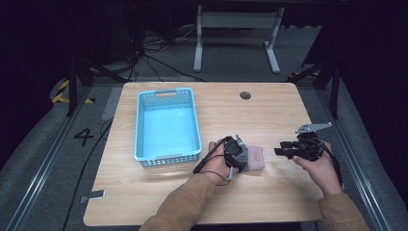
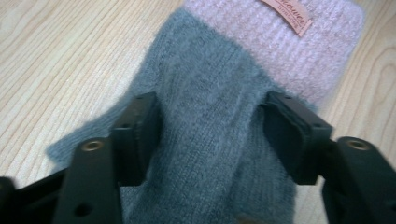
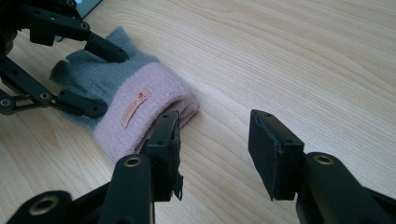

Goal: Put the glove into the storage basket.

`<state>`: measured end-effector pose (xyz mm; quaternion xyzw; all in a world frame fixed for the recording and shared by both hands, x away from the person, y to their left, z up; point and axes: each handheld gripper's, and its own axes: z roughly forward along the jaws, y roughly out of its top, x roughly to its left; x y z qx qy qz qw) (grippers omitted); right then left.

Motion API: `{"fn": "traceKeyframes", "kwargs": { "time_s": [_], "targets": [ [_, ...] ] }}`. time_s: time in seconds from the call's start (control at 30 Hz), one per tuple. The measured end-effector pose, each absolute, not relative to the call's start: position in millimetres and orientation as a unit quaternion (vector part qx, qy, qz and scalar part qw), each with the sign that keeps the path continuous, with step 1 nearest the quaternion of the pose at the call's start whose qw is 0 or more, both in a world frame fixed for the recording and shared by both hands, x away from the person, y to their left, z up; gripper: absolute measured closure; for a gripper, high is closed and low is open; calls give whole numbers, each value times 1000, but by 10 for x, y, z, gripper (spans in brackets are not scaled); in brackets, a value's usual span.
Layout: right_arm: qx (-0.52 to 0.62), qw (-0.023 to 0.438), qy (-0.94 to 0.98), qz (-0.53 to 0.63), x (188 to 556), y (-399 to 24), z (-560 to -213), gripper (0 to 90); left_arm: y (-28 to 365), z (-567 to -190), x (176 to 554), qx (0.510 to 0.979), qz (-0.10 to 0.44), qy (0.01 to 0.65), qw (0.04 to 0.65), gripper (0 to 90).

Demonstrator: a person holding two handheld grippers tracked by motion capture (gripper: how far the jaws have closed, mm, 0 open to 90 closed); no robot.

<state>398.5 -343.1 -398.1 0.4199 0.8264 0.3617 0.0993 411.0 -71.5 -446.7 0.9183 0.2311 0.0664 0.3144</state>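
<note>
A knitted glove (image 1: pixel 258 158), grey with a pink cuff and a small tan label, lies flat on the wooden table right of the basket. My left gripper (image 2: pixel 215 135) comes down on the grey part (image 2: pixel 205 107), and both pads press into the knit, which bunches between them. The right gripper view shows the left gripper (image 3: pixel 100 79) with one jaw on each side of the grey end. My right gripper (image 3: pixel 215 154) stands open just off the pink cuff (image 3: pixel 140 112), its left jaw beside the cuff's opening and bare table between its pads. In the high view the right gripper (image 1: pixel 287 150) points left at the glove.
A light blue plastic basket (image 1: pixel 140 126) stands left of the glove with nothing in it. A round cable hole (image 1: pixel 245 95) sits near the table's far edge. Beyond the table are a white desk frame (image 1: pixel 235 29) and floor cables.
</note>
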Motion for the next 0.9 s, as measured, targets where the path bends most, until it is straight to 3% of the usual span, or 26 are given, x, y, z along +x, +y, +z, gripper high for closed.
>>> {"fn": "traceKeyframes", "kwargs": {
  "time_s": [0.37, 0.63, 0.9],
  "targets": [
    [419, 99, 827, 362, 3985, -3440, -3977, 547, -722, -4452, 4072, 914, 60, 242, 319, 629],
    [418, 101, 825, 366, 4004, -3443, -3958, 546, -723, -4433, 4035, 913, 59, 248, 320, 708],
    [413, 102, 824, 375, 4070, -3418, -3915, 545, -685, -4356, 3992, 912, 43, 246, 325, 733]
  ]
}}
